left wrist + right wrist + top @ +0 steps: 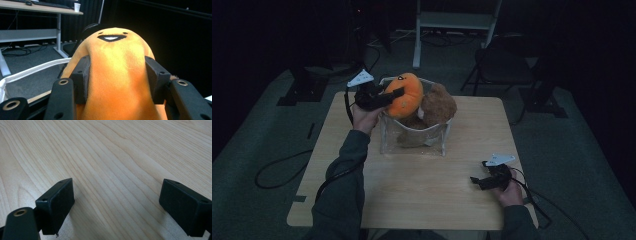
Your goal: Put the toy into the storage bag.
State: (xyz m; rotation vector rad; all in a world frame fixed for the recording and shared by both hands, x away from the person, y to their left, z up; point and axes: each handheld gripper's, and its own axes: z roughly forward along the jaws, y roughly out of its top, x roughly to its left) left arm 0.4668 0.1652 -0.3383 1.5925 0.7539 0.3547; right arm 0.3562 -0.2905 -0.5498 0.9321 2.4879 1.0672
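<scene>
The left claw (pixel 396 95) grips an orange plush toy (pixel 406 94) by its sides, both pads pressed into the fabric, holding it at the left rim of a clear, white-edged basket (pixel 414 135) that stands at the far middle of the wooden tabletop (pixel 427 185); in the left gripper view the orange plush toy (pixel 117 75) bulges between the pads. A brown plush toy (pixel 438 104) sits in the basket, touching the orange one's right side. The right claw (pixel 477 182), released with jaws wide apart over bare wood, rests low at the near right.

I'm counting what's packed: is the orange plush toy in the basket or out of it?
Mostly out: the left gripper holds the orange plush toy at the basket rim, beside the brown toy.
</scene>
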